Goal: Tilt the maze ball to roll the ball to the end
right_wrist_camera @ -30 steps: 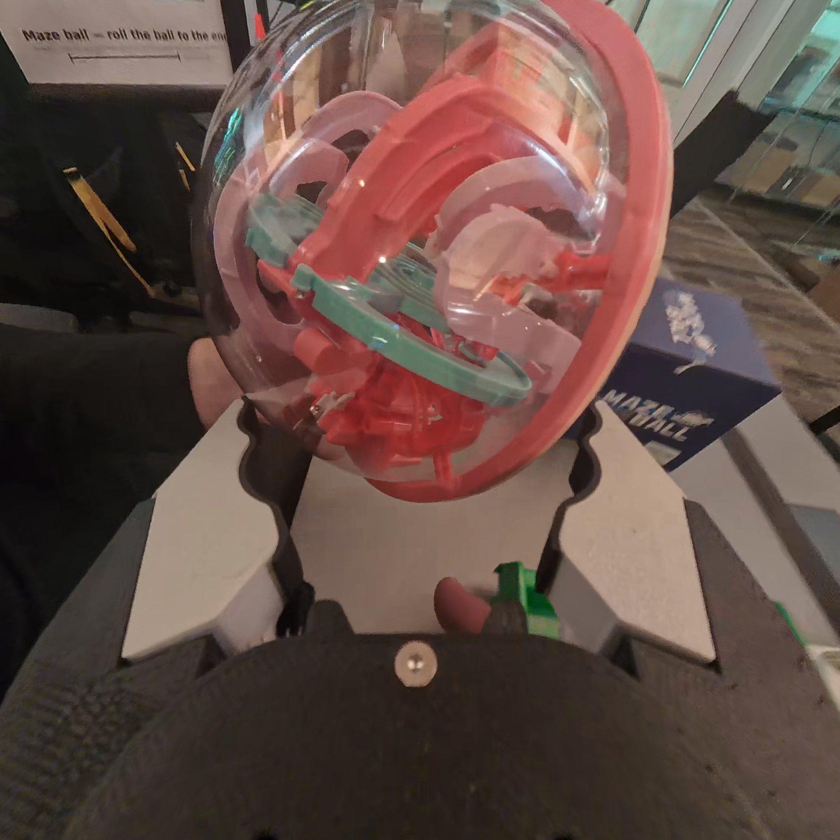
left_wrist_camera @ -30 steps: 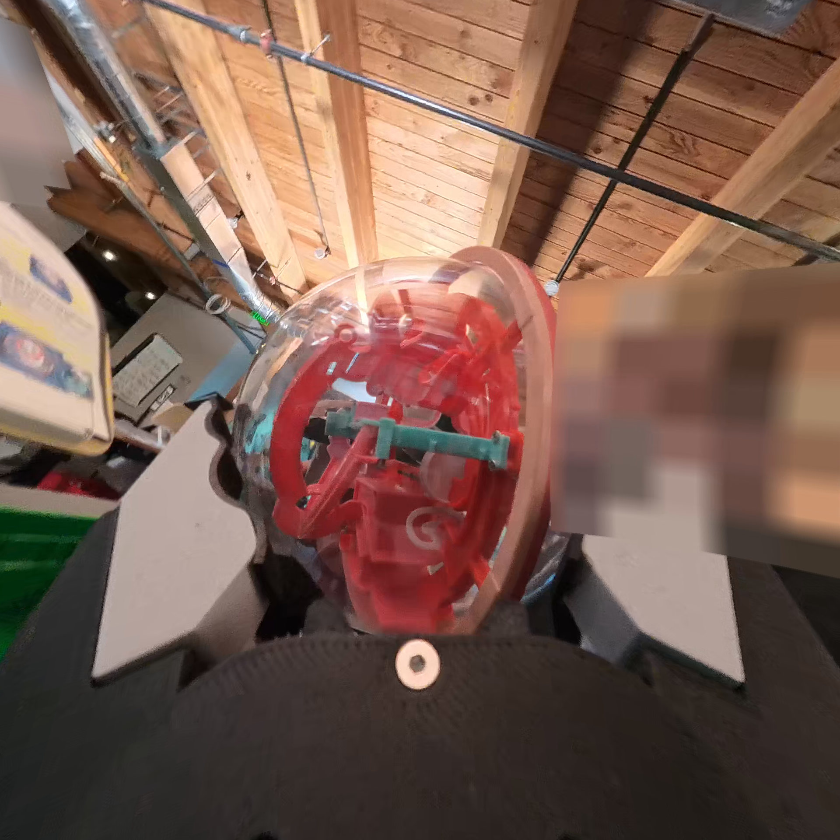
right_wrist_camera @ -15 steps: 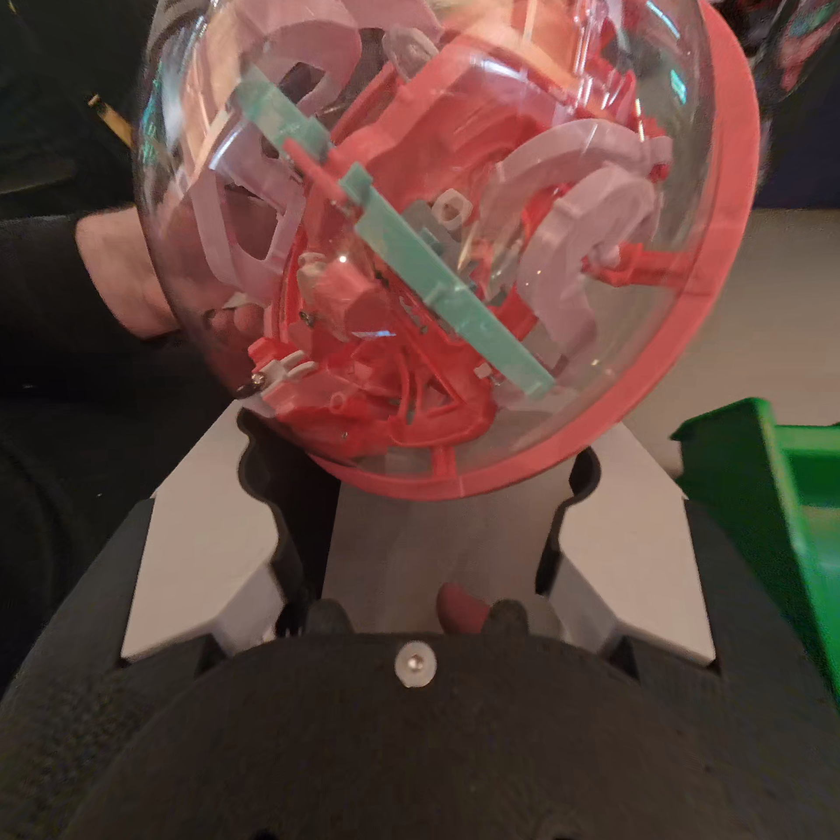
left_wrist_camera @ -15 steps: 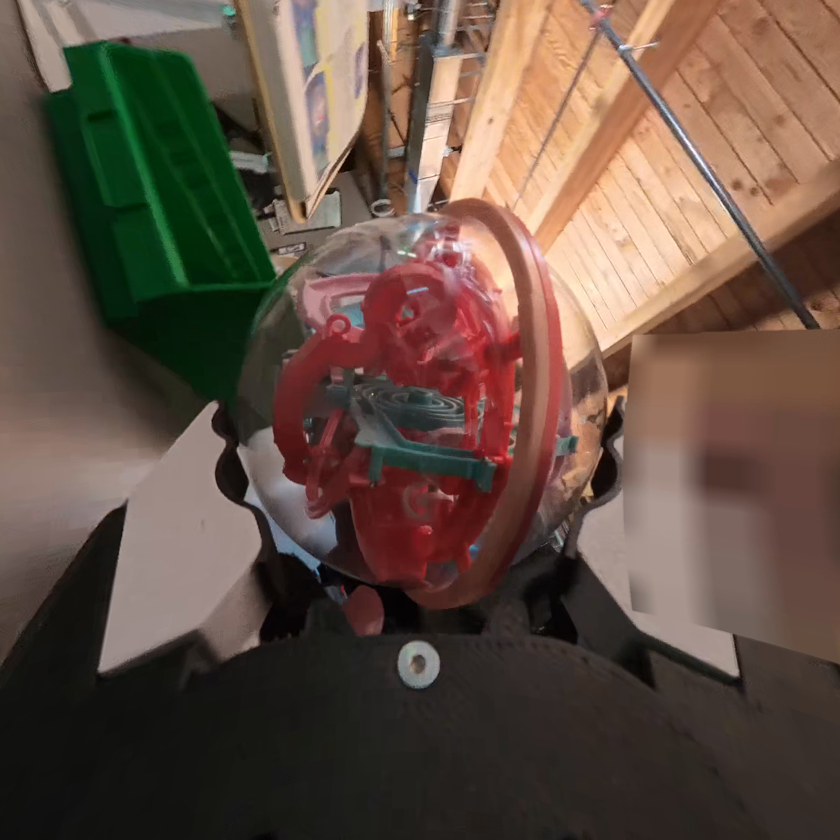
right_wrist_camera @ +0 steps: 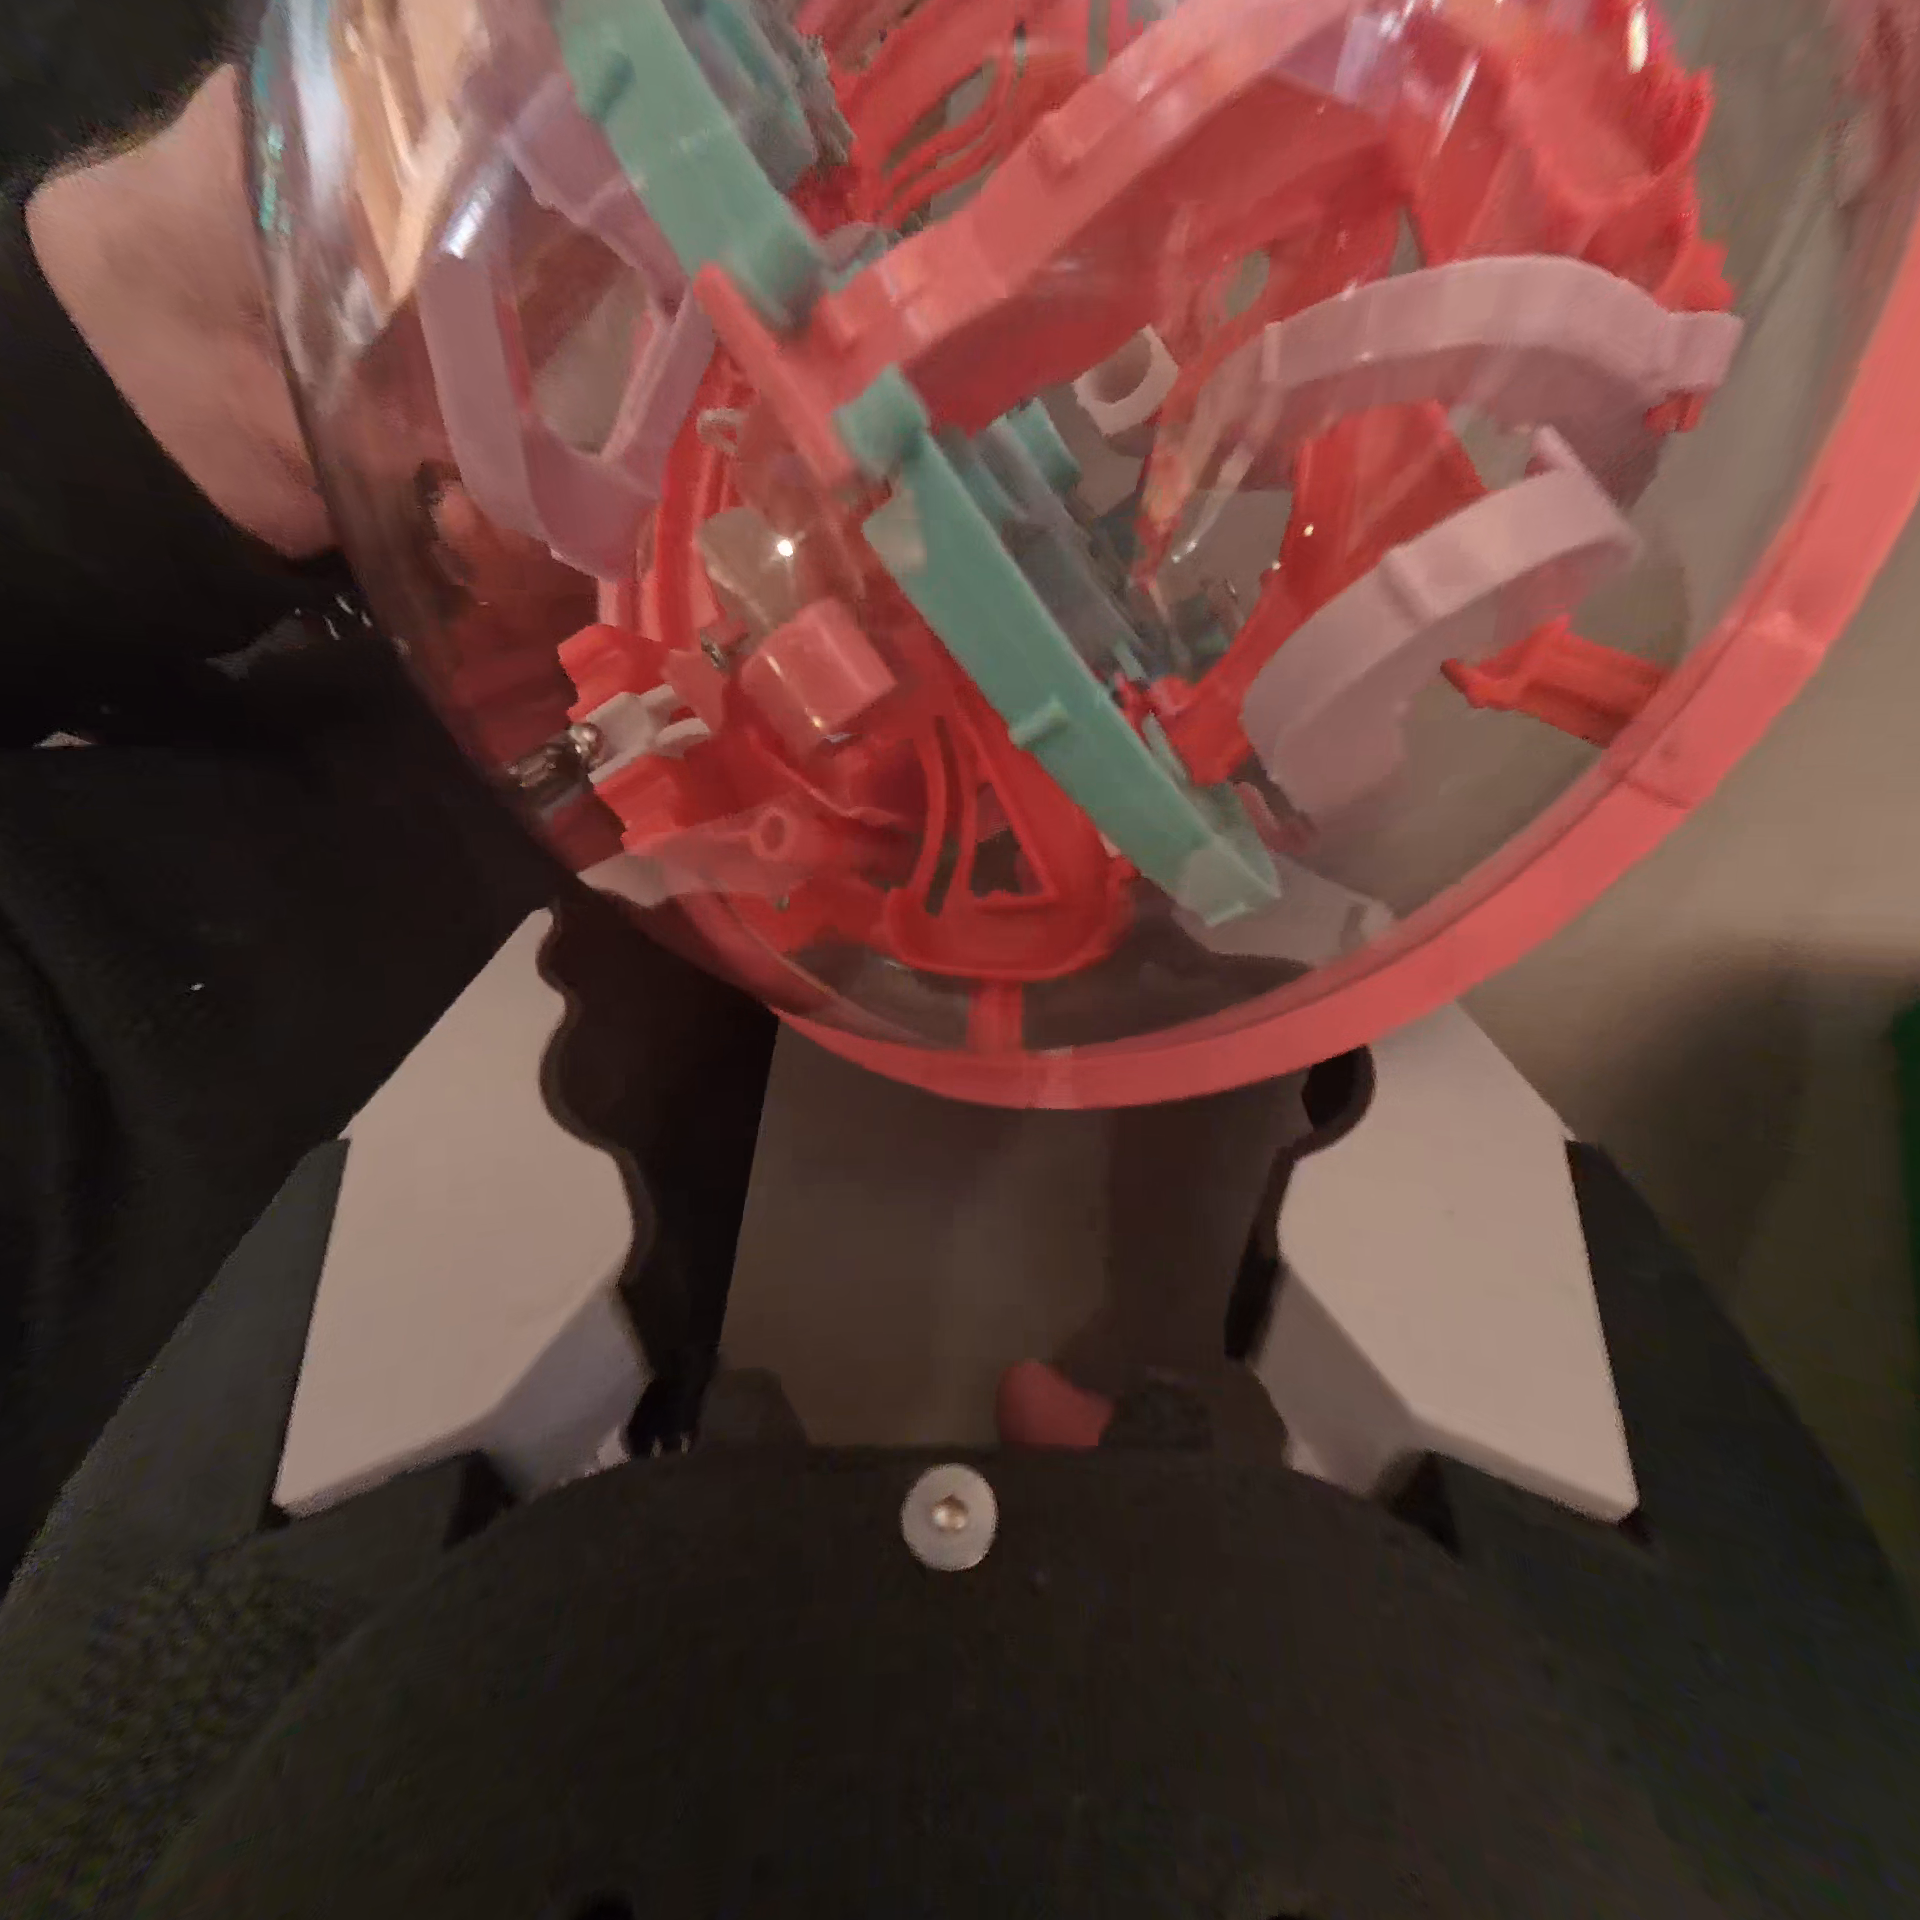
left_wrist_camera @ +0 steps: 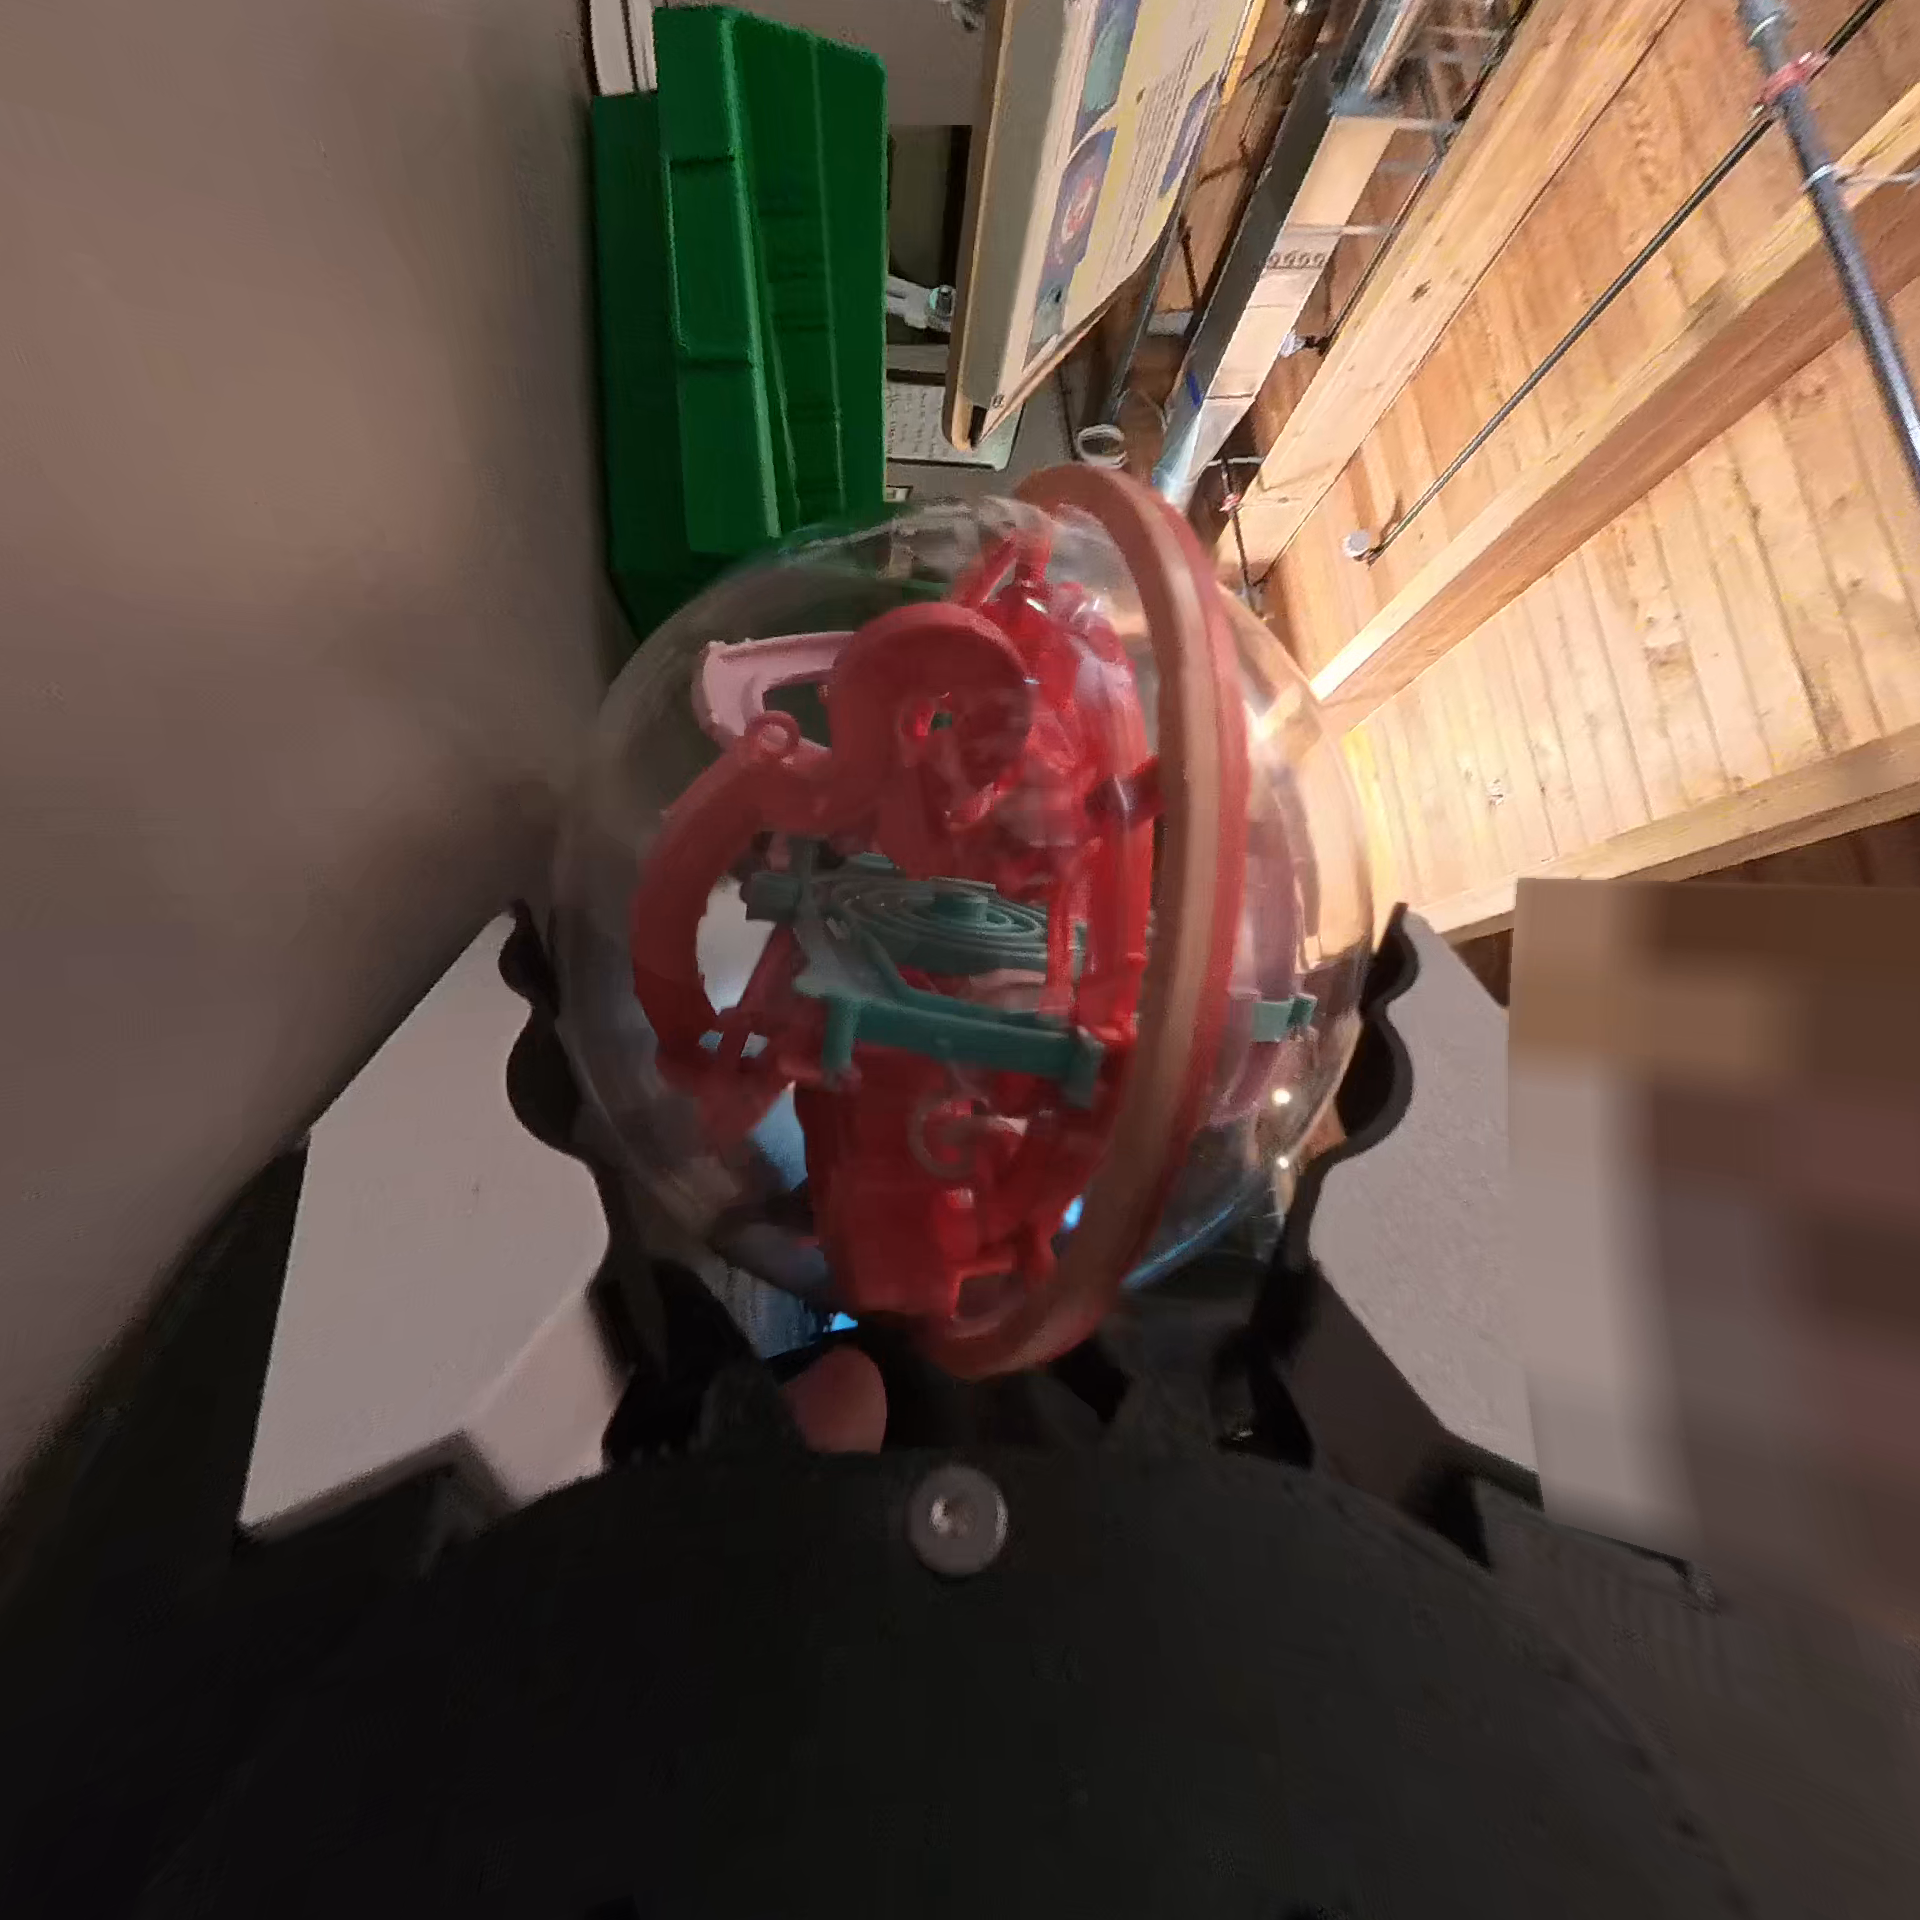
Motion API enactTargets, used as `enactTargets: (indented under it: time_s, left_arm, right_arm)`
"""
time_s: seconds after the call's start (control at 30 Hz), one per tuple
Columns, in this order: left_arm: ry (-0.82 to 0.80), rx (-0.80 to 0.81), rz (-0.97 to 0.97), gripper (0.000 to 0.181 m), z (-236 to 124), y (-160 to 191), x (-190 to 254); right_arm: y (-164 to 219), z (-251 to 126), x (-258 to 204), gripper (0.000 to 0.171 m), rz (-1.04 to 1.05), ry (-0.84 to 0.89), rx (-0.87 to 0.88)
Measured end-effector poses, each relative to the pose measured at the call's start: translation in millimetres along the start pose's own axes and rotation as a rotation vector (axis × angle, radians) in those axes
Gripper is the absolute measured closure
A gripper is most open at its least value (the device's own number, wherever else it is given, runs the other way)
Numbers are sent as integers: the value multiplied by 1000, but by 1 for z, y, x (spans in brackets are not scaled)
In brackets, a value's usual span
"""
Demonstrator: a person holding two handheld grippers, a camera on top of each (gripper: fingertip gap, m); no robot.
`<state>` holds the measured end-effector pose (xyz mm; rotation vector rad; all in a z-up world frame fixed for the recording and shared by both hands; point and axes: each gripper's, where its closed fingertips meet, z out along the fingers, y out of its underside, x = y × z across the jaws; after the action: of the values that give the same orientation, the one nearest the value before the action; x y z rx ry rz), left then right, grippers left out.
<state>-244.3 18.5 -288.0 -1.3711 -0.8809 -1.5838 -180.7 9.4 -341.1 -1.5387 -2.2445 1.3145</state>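
The maze ball [left_wrist_camera: 997, 810] is a clear sphere with a red rim and red, pink and teal tracks inside. In the left wrist view it sits between my left gripper's [left_wrist_camera: 956, 935] fingers, and the gripper is shut on it. In the right wrist view the maze ball [right_wrist_camera: 987, 468] fills the top, its red rim resting at the fingertips of my right gripper [right_wrist_camera: 945, 1008], which grips its lower part. A small silvery ball [right_wrist_camera: 587, 740] shows on a white piece at the sphere's lower left. Both views are tilted and a little blurred.
A green bin [left_wrist_camera: 738, 312] and a printed board [left_wrist_camera: 1091, 187] lie behind the sphere, with a beige tabletop [left_wrist_camera: 260, 520] at the left and a wooden beam ceiling [left_wrist_camera: 1558, 520] at the right. A hand in a dark sleeve [right_wrist_camera: 156, 312] shows beside the sphere.
Both grippers have rolled with the maze ball held between them. The left view swung from the ceiling toward the tabletop and green bin. In the right view the sphere came nearer and its teal track steepened.
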Motion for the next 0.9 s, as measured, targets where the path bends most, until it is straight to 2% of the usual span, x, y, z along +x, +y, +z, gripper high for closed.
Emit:
enactTargets:
  time_s: [0.03, 0.1, 0.2, 0.37, 0.43, 0.53, 0.63, 0.77, 0.83, 0.9]
  left_arm:
    - [-11, -7, 7, 39, -1, -1, -2]
    - [-28, -16, 21, 47, -2, -2, -5]
    - [-32, -44, 32, 47, 1, 0, -6]
    - [-109, -98, 107, 53, -1, 2, -3]
    - [-162, -213, 161, 62, -13, 8, 0]
    - [-264, -296, 319, 74, -29, 6, 6]
    - [-372, -358, 576, 63, -37, 5, 6]
    - [-469, -453, 855, 49, -29, 19, 1]
    - [-480, -471, 886, 49, -24, 21, 0]
    - [-461, -490, 817, 47, -20, 22, -2]
  right_arm:
    - [0, -3, 4, 32, -8, 20, 5]
    - [-5, -11, 13, 25, -30, 69, 49]
    - [-15, -20, 20, 22, -57, 111, 81]
    - [-18, -25, 23, 33, -53, 111, 118]
    - [-15, -24, 21, 36, -66, 102, 106]
    - [-17, -26, 25, 38, -75, 117, 123]
    - [-22, -30, 23, 40, -112, 112, 150]
    - [-24, -29, 19, 43, -176, 104, 148]
    - [-23, -26, 16, 49, -168, 77, 140]
    - [-25, -25, 16, 47, -132, 60, 150]
